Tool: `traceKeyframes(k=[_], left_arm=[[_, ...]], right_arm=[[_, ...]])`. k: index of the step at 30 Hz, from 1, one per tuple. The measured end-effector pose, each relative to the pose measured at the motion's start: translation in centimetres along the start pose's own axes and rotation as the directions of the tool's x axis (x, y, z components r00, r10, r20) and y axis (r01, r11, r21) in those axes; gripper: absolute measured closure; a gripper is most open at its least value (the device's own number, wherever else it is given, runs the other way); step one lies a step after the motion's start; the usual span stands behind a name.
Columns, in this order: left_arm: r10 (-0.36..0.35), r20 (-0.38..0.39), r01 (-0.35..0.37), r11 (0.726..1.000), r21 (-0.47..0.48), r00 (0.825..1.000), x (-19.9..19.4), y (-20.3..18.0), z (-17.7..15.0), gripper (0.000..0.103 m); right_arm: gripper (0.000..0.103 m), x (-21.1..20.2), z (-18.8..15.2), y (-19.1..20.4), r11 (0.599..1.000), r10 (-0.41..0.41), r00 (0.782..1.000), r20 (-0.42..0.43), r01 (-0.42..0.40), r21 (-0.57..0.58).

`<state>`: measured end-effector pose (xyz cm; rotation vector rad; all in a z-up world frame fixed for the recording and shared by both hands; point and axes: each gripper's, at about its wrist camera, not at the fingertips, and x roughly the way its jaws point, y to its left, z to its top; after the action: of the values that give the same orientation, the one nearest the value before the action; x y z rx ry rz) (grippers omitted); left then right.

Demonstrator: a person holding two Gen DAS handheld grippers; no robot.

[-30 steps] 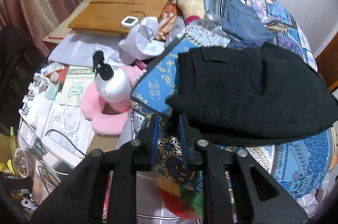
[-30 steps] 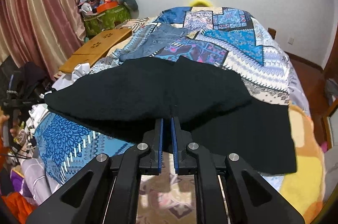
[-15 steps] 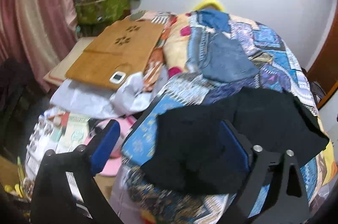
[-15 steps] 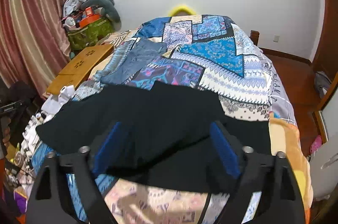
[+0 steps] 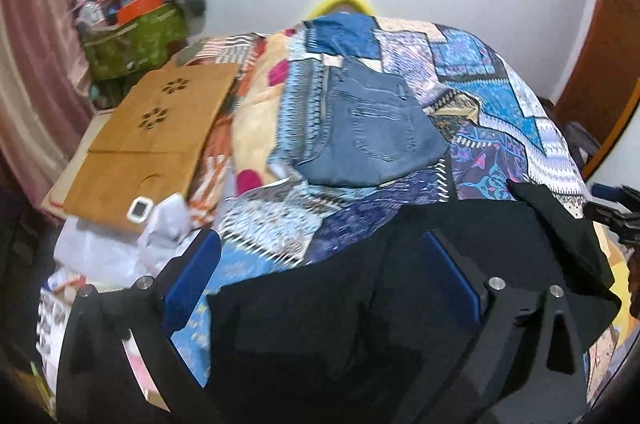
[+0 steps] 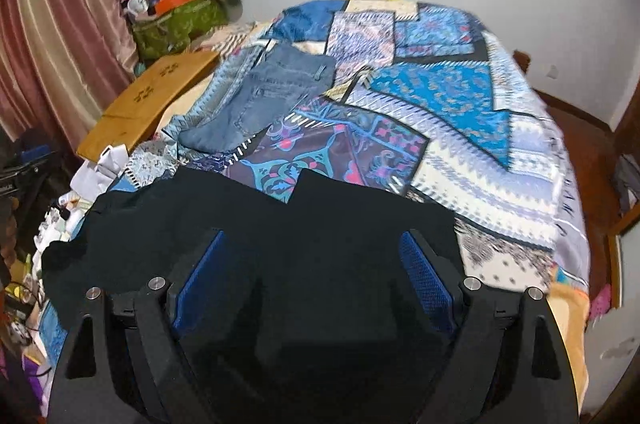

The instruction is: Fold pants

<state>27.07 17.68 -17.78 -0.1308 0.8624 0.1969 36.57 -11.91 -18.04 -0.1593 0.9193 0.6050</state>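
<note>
The black pants [image 5: 360, 304] lie folded across the near end of the patterned bed [image 5: 500, 92]; they also show in the right wrist view [image 6: 300, 224]. My left gripper [image 5: 320, 264] is open wide above the pants' left part, holding nothing. My right gripper [image 6: 314, 260] is open wide above the pants' middle, holding nothing. Blue jeans [image 5: 372, 132] lie folded farther up the bed, also in the right wrist view [image 6: 264, 92].
A wooden lap desk [image 5: 148, 132] lies left of the bed, with a small white device [image 5: 140, 210] and white cloth [image 5: 160, 236] at its near end. A green bag of clutter [image 5: 136, 36] and a curtain [image 6: 60, 24] stand at the far left.
Both grippers were shut at the pants' near edge a second ago. They have let go, opened wide and lifted up and back, and the pants lie on the bed.
</note>
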Motion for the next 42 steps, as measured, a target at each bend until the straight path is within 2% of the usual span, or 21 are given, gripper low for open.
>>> traceKeyframes(k=[3,7,11,14,16,18,19,22,25,28,33,38,42], left_arm=[[-0.035,-0.031,0.036,0.999,0.03,0.999,2.2,-1.5,0.9,0.002],[-0.041,-0.054,0.045,0.996,0.07,0.998,4.3,-3.2,1.3,0.002],[-0.065,-0.078,0.074,0.991,0.113,0.995,5.9,-4.8,1.1,0.002],[-0.072,-0.099,0.085,0.986,0.142,0.993,6.8,-5.6,0.9,0.002],[-0.074,-0.111,0.09,0.984,0.153,0.991,7.2,-6.2,0.5,0.002],[-0.083,-0.131,0.104,0.982,0.158,0.988,7.5,-6.6,0.2,0.002],[-0.091,-0.14,0.112,0.981,0.157,0.986,7.6,-6.8,0.1,0.002],[-0.101,-0.145,0.124,0.979,0.163,0.984,7.2,-7.5,-0.3,0.002],[-0.101,-0.14,0.128,0.972,0.196,0.985,6.2,-8.8,-0.8,0.002],[-0.108,-0.149,0.14,0.964,0.225,0.983,5.3,-10.0,-0.9,0.002],[-0.161,-0.18,0.199,0.955,0.218,0.97,4.3,-12.6,-1.1,0.002],[-0.18,-0.206,0.228,0.943,0.242,0.962,3.8,-16.6,-1.6,0.002],[-0.193,-0.253,0.269,0.91,0.316,0.948,3.6,-21.2,-2.9,0.002]], right_arm=[[0.018,2.8,1.4,-0.5,1.0,0.013,0.998,-0.068,-0.013,-0.002],[0.021,6.5,2.8,-1.1,0.999,0.036,0.987,-0.157,-0.038,-0.006],[0.032,9.2,2.9,-1.3,0.999,0.051,0.977,-0.207,-0.052,-0.002],[0.048,10.8,2.3,-1.6,0.997,0.076,0.969,-0.234,-0.073,0.019],[0.068,11.1,2.2,-1.4,0.997,0.068,0.973,-0.222,-0.074,-0.017],[0.079,11.1,2.2,-1.1,0.998,0.045,0.976,-0.214,-0.055,-0.038],[0.084,11.1,2.3,-1.0,0.998,0.039,0.977,-0.212,-0.049,-0.044],[0.092,10.9,2.4,-1.0,0.998,0.014,0.979,-0.206,-0.026,-0.055],[0.093,9.8,2.5,-1.2,0.999,0.011,0.984,-0.18,-0.019,-0.043],[0.093,6.9,2.7,-2.0,1.0,0.017,0.993,-0.113,-0.019,-0.013],[0.093,-0.3,2.9,-3.8,1.0,-0.002,1.0,0.02,0.002,0.011],[0.094,-6.7,2.4,-6.4,0.998,-0.047,0.99,0.13,0.041,0.049],[0.094,-11.3,1.1,-8.5,0.994,-0.09,0.974,0.205,0.077,0.074]])
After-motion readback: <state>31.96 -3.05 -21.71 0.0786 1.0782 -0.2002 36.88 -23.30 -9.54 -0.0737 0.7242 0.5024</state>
